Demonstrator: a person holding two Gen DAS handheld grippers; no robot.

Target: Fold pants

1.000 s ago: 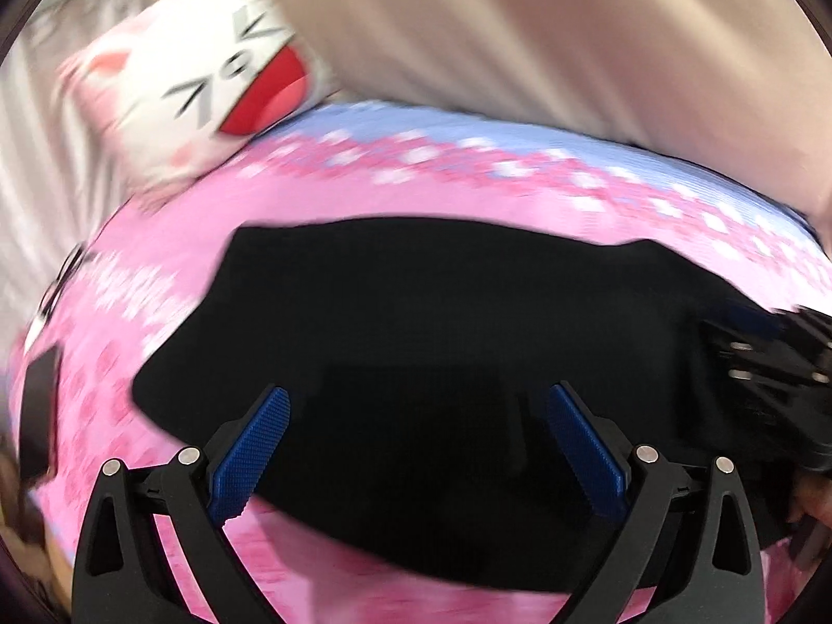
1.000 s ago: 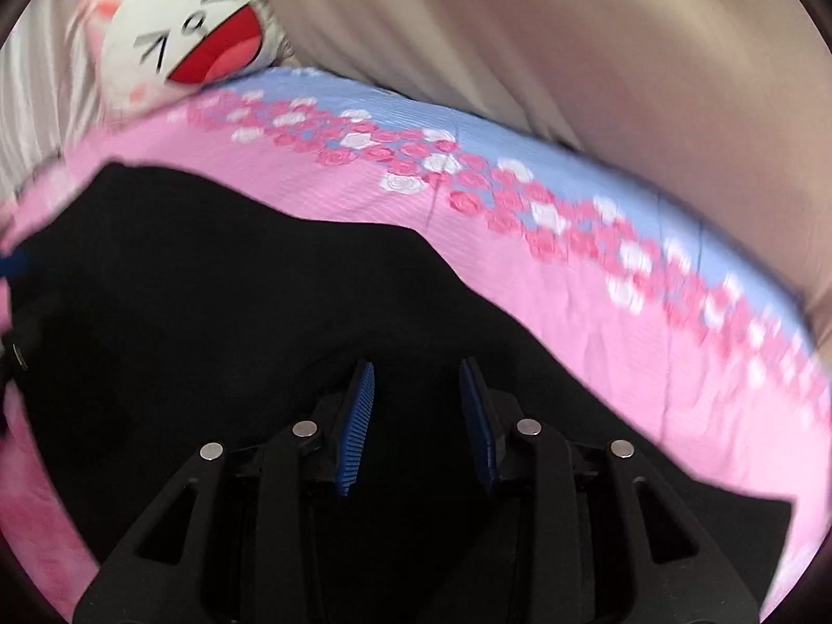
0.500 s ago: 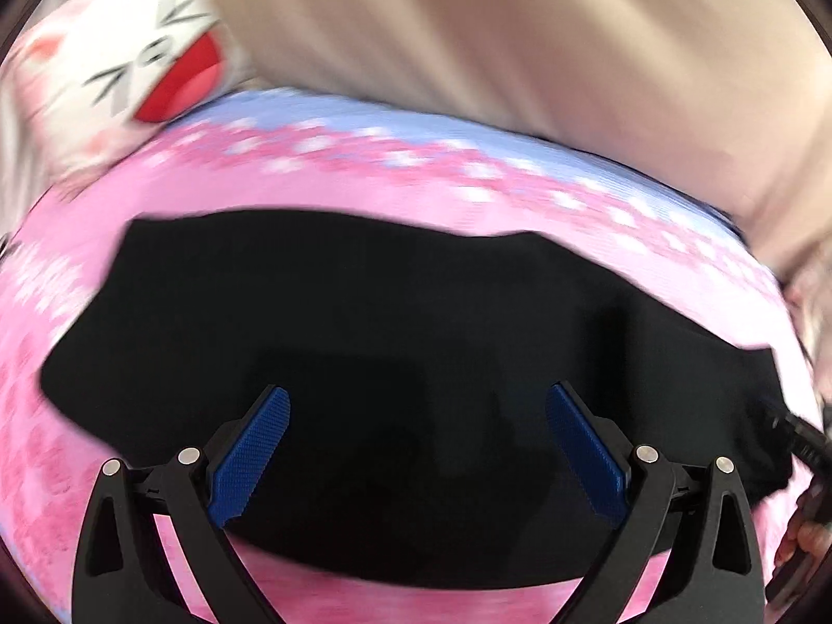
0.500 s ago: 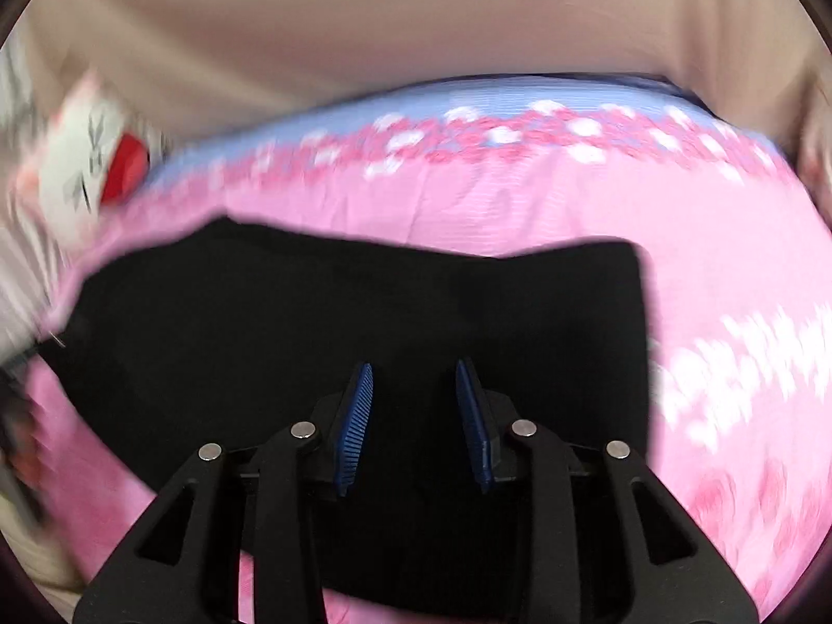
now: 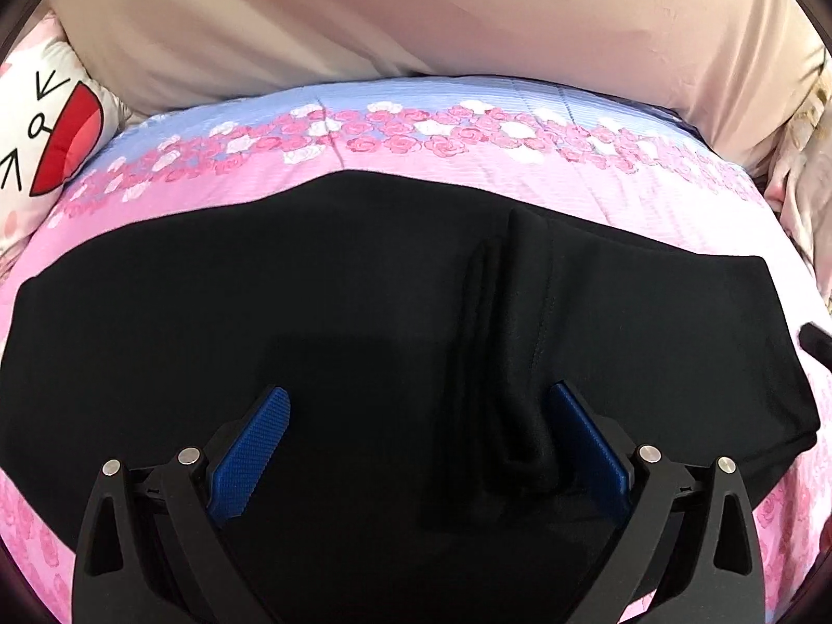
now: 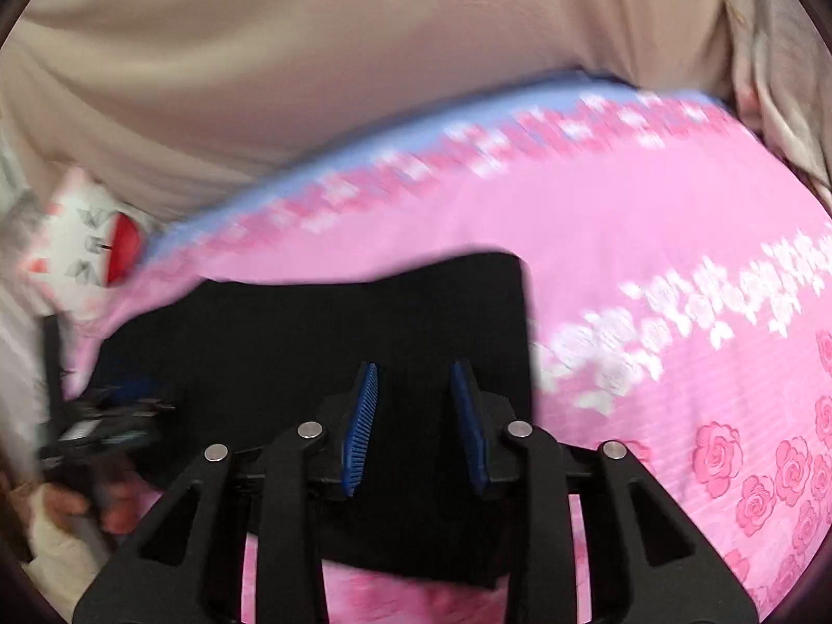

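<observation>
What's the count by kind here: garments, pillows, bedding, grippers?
Black pants: 1
Cartoon-face pillow: 1
Pink rose bedspread: 1
Beige cover behind the bed: 1
Grippers: 2, left gripper with jaws wide apart over the pants, right gripper with a narrow gap, nothing visibly between the pads
Total: 6

Pink rose-print bed; black pants spread flat; cat pillow at corner.
</observation>
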